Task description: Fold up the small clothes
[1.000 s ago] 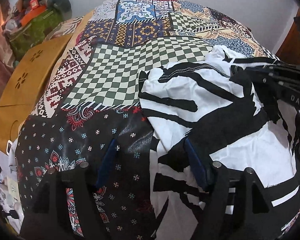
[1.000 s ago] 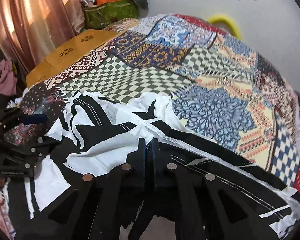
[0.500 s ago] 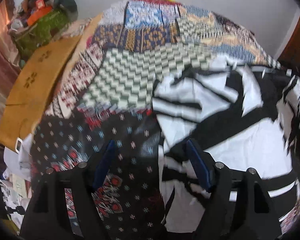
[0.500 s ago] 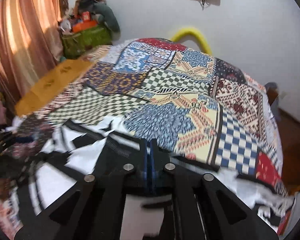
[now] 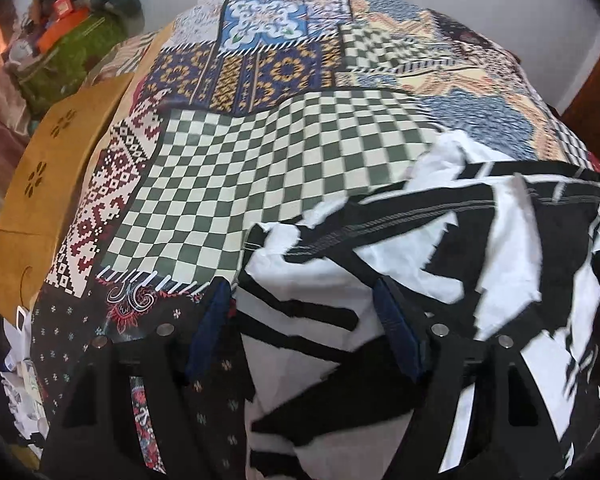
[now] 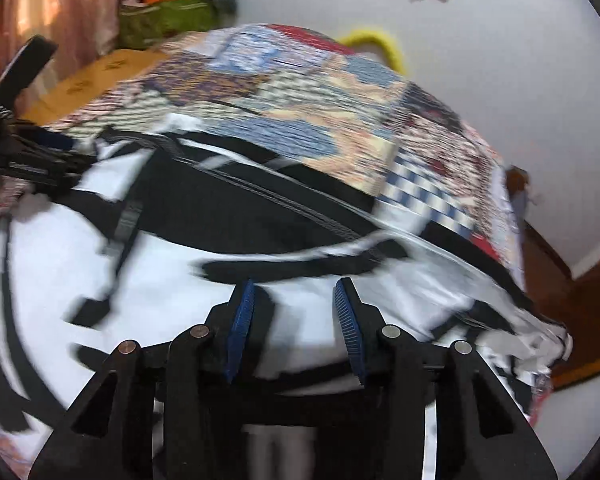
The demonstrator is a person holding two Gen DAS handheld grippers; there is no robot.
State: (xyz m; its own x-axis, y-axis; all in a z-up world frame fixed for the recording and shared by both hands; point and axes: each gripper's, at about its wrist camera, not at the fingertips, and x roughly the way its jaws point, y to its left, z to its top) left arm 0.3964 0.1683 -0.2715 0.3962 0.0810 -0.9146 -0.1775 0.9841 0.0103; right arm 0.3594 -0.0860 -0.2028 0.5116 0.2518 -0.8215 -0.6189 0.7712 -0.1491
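Since a second ago the right gripper (image 6: 294,294), then pinched shut, has parted its blue pads, and its jaws are opening above the black-and-white garment (image 6: 148,276) with no cloth pinched between them. Its view is blurred. Nearest the left wrist camera, the left gripper (image 5: 306,300) stands wide apart, holding nothing, one finger over the dark floral patch and the other over the garment's near edge. That garment lies spread and rumpled on the near part of the patchwork bedspread (image 5: 268,168), toward its right side. Beyond it the green-checked patch lies bare. Past the bed's left edge sits a mustard mat (image 5: 56,160), then a green bag (image 5: 72,56) by the wall.
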